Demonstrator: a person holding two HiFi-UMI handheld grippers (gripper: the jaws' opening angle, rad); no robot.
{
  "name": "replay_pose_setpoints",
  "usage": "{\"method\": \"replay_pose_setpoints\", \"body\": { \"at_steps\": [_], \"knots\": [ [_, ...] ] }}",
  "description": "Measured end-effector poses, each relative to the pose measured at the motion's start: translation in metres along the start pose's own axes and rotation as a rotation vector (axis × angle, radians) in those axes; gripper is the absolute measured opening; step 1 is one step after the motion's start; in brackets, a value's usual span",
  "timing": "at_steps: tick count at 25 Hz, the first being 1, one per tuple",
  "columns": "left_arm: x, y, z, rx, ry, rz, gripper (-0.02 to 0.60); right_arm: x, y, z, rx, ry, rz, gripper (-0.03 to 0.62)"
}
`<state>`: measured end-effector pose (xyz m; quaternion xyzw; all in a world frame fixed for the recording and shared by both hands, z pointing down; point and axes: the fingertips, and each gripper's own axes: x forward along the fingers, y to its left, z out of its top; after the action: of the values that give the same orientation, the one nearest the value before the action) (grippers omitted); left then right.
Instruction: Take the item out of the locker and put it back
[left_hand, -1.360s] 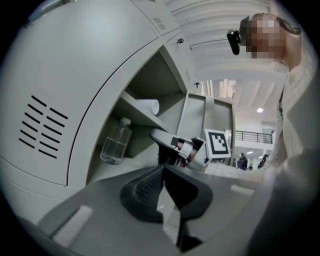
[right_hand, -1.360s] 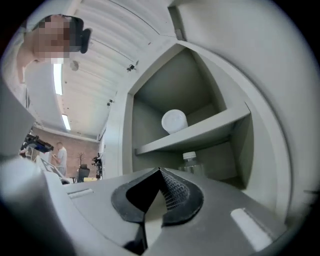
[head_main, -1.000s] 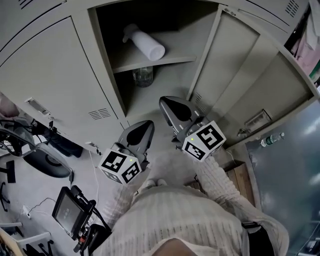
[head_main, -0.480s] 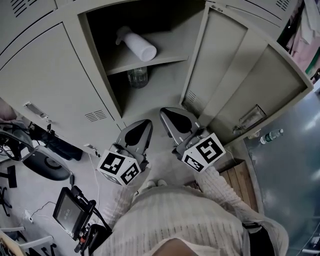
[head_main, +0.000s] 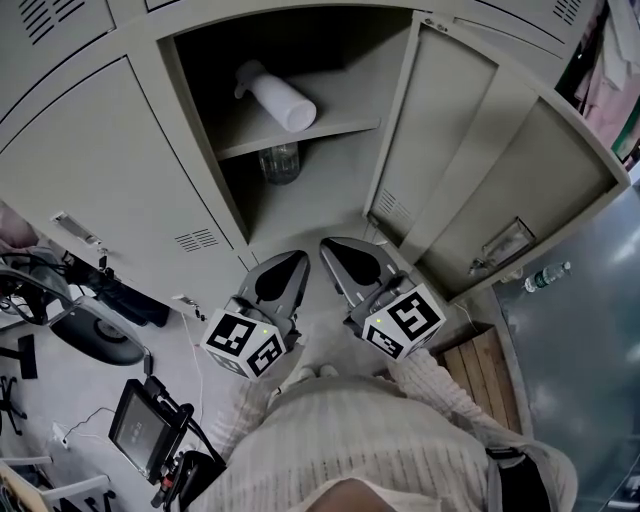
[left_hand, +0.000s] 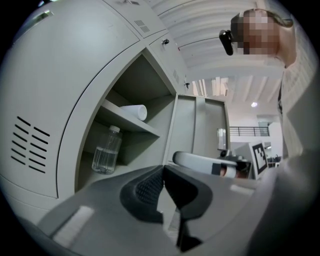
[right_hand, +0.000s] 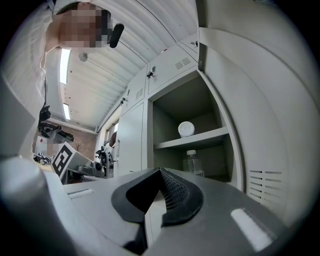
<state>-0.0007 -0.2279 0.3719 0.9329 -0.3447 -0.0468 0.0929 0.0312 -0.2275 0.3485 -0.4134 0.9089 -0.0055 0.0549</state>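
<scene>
The open locker (head_main: 300, 195) holds a white bottle (head_main: 276, 95) lying on its upper shelf and a clear water bottle (head_main: 281, 162) standing below it. The same white bottle (left_hand: 134, 111) and clear bottle (left_hand: 106, 150) show in the left gripper view, and the white bottle (right_hand: 186, 129) and clear bottle (right_hand: 192, 162) in the right gripper view. My left gripper (head_main: 295, 260) and right gripper (head_main: 326, 246) hang side by side in front of the locker, well short of the bottles. Both are shut with nothing between their jaws.
The locker door (head_main: 425, 130) stands swung open to the right, with a second open door (head_main: 520, 190) beyond it. Closed lockers (head_main: 100, 170) line the left. A small plastic bottle (head_main: 548, 273) lies at the right, and cables and a screen device (head_main: 140, 425) sit on the floor at lower left.
Both grippers have drawn back toward my body, away from the locker, and come closer together. The bottles have not moved.
</scene>
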Motion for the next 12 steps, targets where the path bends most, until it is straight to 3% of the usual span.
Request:
{"method": "replay_pose_setpoints", "body": {
  "at_steps": [12],
  "knots": [
    [-0.001, 0.004, -0.007, -0.035, 0.011, 0.015, 0.008, -0.001, -0.002, -0.012, 0.003, 0.024, -0.014, -0.002]
  ]
}}
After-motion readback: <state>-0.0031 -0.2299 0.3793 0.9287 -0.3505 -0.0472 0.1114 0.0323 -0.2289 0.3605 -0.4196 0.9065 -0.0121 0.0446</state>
